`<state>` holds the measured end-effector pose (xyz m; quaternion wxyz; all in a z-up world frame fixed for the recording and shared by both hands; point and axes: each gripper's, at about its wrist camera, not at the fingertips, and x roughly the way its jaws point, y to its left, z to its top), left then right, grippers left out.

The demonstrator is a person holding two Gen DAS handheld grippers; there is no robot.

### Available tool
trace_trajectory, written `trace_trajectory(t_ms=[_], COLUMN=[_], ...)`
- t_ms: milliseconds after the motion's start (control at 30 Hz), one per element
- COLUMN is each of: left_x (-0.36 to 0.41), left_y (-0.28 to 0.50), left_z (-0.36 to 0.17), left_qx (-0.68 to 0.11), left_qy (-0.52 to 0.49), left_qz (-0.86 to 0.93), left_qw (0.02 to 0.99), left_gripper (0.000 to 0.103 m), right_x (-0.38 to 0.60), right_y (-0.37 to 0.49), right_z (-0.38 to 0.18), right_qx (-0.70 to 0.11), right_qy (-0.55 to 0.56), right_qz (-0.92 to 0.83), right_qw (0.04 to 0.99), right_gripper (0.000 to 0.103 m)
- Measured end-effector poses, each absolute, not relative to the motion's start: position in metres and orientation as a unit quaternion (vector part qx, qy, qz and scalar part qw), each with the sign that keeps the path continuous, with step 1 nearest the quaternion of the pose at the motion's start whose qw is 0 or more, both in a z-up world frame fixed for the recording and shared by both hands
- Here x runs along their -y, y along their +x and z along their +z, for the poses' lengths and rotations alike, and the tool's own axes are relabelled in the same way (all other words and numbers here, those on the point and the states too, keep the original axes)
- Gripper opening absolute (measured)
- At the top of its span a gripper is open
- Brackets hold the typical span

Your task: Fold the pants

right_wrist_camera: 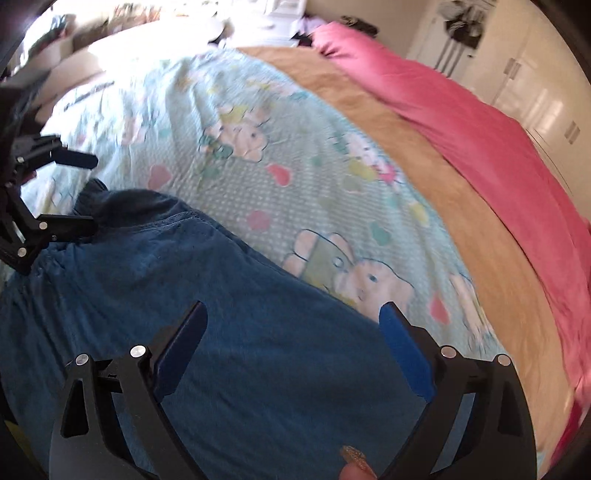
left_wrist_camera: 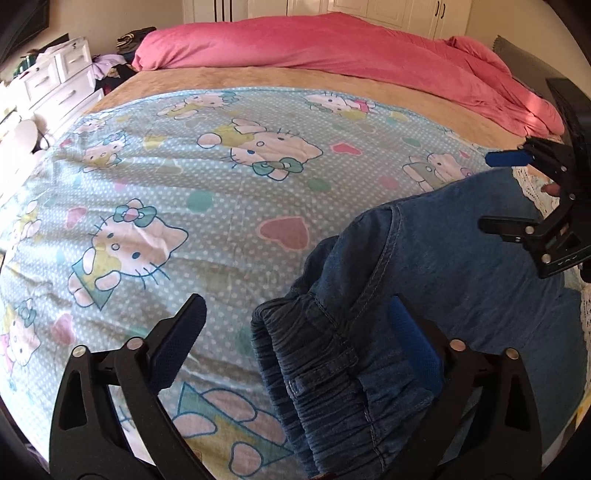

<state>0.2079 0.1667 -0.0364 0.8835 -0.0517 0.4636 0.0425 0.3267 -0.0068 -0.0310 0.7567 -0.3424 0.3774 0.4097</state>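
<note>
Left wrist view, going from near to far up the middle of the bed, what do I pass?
Denim pants → Hello Kitty sheet → tan blanket → pink duvet → white wardrobe doors.

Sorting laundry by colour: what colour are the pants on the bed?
Blue denim pants, clearest in the left wrist view.

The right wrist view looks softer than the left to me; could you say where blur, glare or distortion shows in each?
Right wrist view: motion blur smears the cartoon sheet; sunlight blows out the top left. Left wrist view: sharp; denim pants stitching is crisp, with glare only at the left edge. Both bend the bed edges fisheye-style.
</note>
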Motion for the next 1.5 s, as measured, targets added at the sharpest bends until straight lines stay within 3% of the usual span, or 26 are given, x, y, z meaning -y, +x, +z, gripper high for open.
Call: trace_trajectory(t_ms=[67,100,200,300,533,633,700,767,800,1167,1500], left_x=[-0.167,-0.168,-0.171,-0.173,-0.167,-0.163,-0.161,-0.159,-0.159,-0.142,-0.108], left_y=[0.212,0.213,0.216,0.212,0.195,0.19,0.189,0.187,0.187,0.158,0.098], left_z=[-0.042,-0.045,-0.049,-0.048,-0.017,-0.008,-0.006,-0.006,-0.007,0.012,0.02], left_qx=[-0.47,-0.473,-0.474,-0.464,-0.416,-0.407,-0.405,-0.405,-0.406,-0.391,-0.381], left_qy=[-0.054,-0.059,-0.07,-0.069,-0.074,-0.076,-0.074,-0.07,-0.067,-0.058,-0.03], left_qz=[0.033,0.027,0.018,0.022,-0.009,-0.021,-0.025,-0.024,-0.021,-0.046,-0.08], left_qw=[0.88,0.879,0.877,0.883,0.906,0.91,0.911,0.911,0.911,0.917,0.921], left_gripper=[0.082,0.075,0.035,0.029,0.026,0.026,0.026,0.026,0.026,0.026,0.027], right_x=[-0.001,-0.005,-0.013,-0.02,-0.036,-0.039,-0.039,-0.036,-0.034,0.061,0.106], right_y=[0.332,0.335,0.341,0.344,0.34,0.329,0.32,0.307,0.302,0.227,0.123], right_z=[-0.035,-0.037,-0.045,-0.051,-0.062,-0.062,-0.062,-0.059,-0.058,0.005,0.017], right_qx=[-0.383,-0.387,-0.398,-0.4,-0.397,-0.389,-0.387,-0.375,-0.369,-0.327,-0.332], right_qy=[-0.353,-0.356,-0.366,-0.381,-0.413,-0.413,-0.401,-0.388,-0.385,-0.236,-0.185], right_qz=[0.407,0.407,0.407,0.405,0.401,0.425,0.441,0.445,0.44,0.411,0.402], right_qw=[0.75,0.747,0.736,0.728,0.715,0.705,0.704,0.714,0.723,0.818,0.833], right_gripper=[0.094,0.094,0.094,0.093,0.09,0.063,0.035,0.014,0.009,0.007,0.007])
